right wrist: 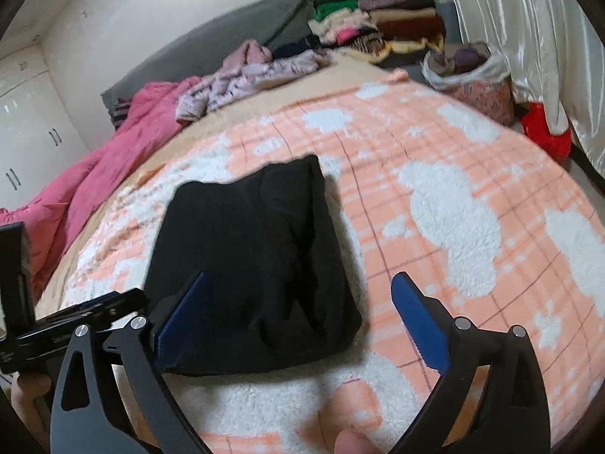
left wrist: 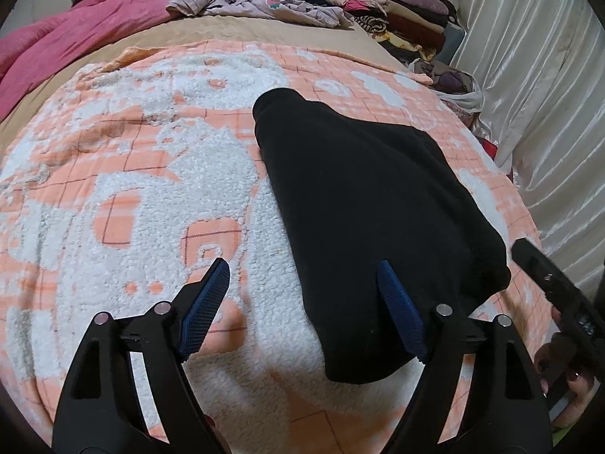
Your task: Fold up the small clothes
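Note:
A black garment (left wrist: pixel 370 204) lies folded into a compact block on the orange and white fleece blanket (left wrist: pixel 132 189). My left gripper (left wrist: pixel 304 276) is open and empty, its right blue finger over the garment's near edge. In the right wrist view the same black garment (right wrist: pixel 253 261) lies ahead and left. My right gripper (right wrist: pixel 298 291) is open and empty, its left finger over the garment's near corner. The other gripper shows at the right edge of the left wrist view (left wrist: pixel 556 287) and at the left edge of the right wrist view (right wrist: pixel 22 302).
A pink quilt (left wrist: pixel 75 26) lies at the back left. Lilac clothes (left wrist: pixel 249 0) lie loose at the back. Stacked folded clothes (left wrist: pixel 397 3) stand at the back right. A bag of clothes (right wrist: pixel 472 75) and white curtains (left wrist: pixel 529 75) are on the right.

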`<state>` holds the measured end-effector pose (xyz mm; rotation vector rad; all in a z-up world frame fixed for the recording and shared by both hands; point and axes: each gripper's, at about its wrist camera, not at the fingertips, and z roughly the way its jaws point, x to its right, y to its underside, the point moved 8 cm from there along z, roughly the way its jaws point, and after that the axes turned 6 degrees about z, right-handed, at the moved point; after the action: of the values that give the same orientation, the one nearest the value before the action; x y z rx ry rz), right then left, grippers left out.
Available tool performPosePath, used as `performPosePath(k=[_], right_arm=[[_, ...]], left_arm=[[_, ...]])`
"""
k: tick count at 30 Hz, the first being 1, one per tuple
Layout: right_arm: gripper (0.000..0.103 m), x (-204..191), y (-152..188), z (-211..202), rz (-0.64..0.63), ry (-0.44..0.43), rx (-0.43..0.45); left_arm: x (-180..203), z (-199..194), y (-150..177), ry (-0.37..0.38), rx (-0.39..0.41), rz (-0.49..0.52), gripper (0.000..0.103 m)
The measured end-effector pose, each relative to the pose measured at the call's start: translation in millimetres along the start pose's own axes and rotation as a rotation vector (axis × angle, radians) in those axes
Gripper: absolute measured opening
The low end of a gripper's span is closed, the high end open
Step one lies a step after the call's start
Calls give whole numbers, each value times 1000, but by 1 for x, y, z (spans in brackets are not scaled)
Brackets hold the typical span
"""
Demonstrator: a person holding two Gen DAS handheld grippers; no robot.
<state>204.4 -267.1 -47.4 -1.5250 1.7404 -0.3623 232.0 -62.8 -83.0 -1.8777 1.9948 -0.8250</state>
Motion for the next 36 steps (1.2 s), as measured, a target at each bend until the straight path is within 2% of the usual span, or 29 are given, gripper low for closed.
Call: performPosePath(k=[7,8,9,15,22,36], right_arm=[[98,-16,-7,-32,-82,1,110],[98,-19,-7,-37,-98,7,132],[98,-20,-8,-41,-106,9,141],[98,-23,-6,-66,-145,21,208],[98,-22,4,-88,-158,29,240],[98,-28,38,-112,-203,25,234]], left_arm=[[0,-25,-5,-6,60,14,81],[0,-29,-5,-10,69,17,91],[0,-33,-5,-13,75,18,93],[1,-57,-1,-38,116,33,93],[2,-90,9,-74,182,50,93],[-5,-138,42,-130,254,61,93]])
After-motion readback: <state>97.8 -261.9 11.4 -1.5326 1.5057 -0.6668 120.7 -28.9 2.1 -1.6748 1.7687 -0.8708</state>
